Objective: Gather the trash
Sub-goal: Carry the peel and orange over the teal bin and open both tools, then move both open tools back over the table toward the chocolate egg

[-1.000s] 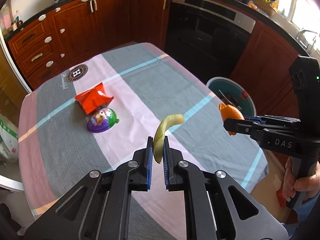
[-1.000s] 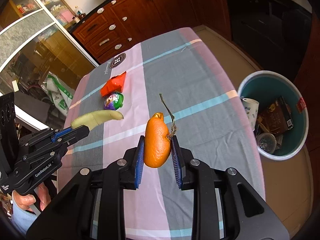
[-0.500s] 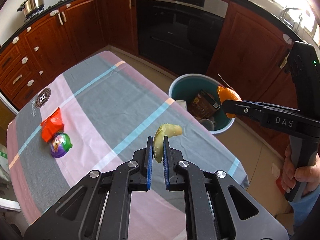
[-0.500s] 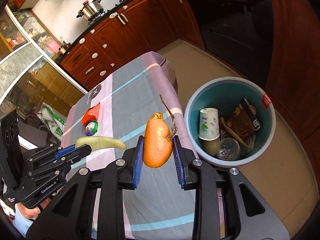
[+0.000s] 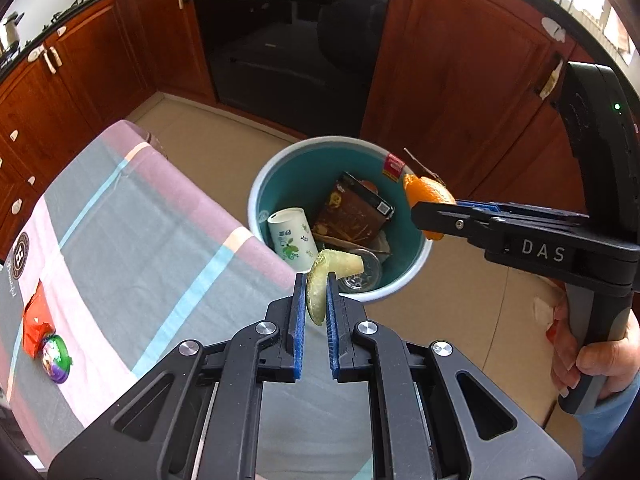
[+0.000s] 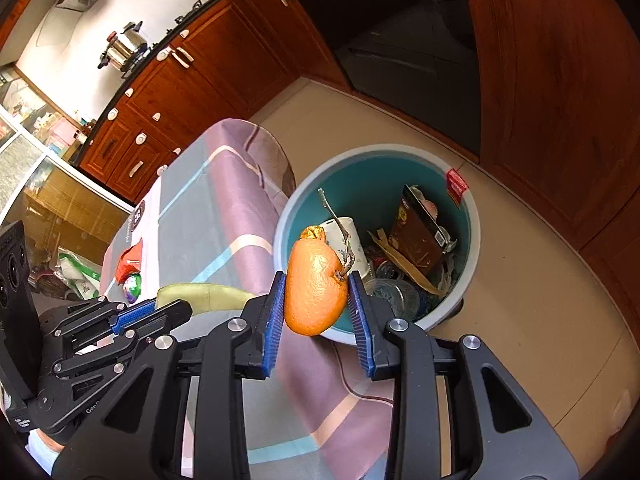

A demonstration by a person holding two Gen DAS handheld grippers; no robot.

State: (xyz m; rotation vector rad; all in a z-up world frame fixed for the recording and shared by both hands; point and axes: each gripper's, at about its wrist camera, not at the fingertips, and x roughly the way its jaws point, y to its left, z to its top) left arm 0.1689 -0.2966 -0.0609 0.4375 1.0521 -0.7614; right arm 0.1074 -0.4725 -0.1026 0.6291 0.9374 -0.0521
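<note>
My left gripper (image 5: 317, 284) is shut on a curved pale-green peel (image 5: 340, 262), held over the near rim of the teal bin (image 5: 260, 184) beside the table's end. My right gripper (image 6: 317, 277) holds an orange with a dry twig (image 6: 314, 296) between its blue pads, which still touch it though the jaws stand a little wider. The orange hangs over the bin's near edge (image 6: 400, 150). A red wrapper (image 5: 34, 330) and a purple-green round pack (image 5: 58, 356) lie back on the striped tablecloth (image 5: 140, 220).
The bin holds a paper cup (image 5: 290, 236), a brown box (image 5: 352, 208) and a clear lid. Dark wood cabinets and a black oven (image 5: 288, 40) ring the beige floor. A hand (image 5: 596, 360) grips the right tool's handle.
Both grippers swung off the tabletop toward the table's end, so the bin now sits under them. Peel and orange stayed in the jaws; the right jaws widened slightly.
</note>
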